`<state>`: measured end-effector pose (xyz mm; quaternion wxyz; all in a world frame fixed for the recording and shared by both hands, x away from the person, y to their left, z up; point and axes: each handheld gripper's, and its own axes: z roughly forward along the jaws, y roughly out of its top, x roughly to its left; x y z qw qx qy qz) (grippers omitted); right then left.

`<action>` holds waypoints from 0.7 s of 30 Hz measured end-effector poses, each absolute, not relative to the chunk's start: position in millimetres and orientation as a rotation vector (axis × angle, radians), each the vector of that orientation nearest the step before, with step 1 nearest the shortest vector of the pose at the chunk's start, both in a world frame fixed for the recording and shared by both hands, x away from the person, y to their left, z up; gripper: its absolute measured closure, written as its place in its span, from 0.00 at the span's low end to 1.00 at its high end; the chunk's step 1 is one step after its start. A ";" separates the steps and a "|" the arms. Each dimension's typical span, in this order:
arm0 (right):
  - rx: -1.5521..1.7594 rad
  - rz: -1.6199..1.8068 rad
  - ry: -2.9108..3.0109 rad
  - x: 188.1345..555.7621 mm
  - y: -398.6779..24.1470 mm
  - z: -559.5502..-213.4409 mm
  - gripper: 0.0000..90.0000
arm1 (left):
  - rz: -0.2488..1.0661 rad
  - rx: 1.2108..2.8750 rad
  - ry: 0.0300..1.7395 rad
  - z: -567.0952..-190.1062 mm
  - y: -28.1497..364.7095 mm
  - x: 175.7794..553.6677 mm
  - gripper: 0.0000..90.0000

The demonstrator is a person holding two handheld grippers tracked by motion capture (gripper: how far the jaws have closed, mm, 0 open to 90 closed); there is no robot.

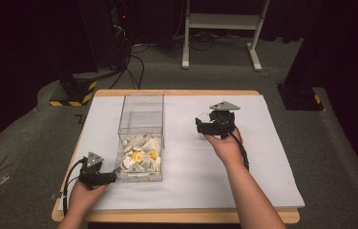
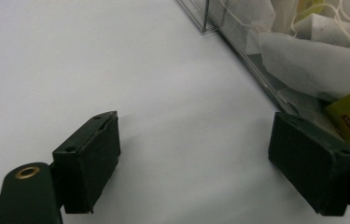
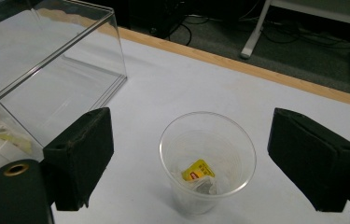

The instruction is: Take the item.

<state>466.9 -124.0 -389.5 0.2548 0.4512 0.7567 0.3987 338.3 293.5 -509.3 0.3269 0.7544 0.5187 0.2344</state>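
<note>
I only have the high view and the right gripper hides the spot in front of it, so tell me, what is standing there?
Observer: A clear plastic cup stands upright on the white table cover, below the open right gripper.
Operator: Anything in it?
Observer: One tea bag with a yellow tag lies at the bottom.
Operator: And the left gripper?
Observer: The left gripper is open with nothing between its jaws, beside the clear plastic box of tea bags.
</note>
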 end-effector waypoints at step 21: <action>1.201 1.121 2.029 423.3 -158.8 -397.2 0.16 | 0.615 1.977 1.357 -509.4 293.5 338.3 0.19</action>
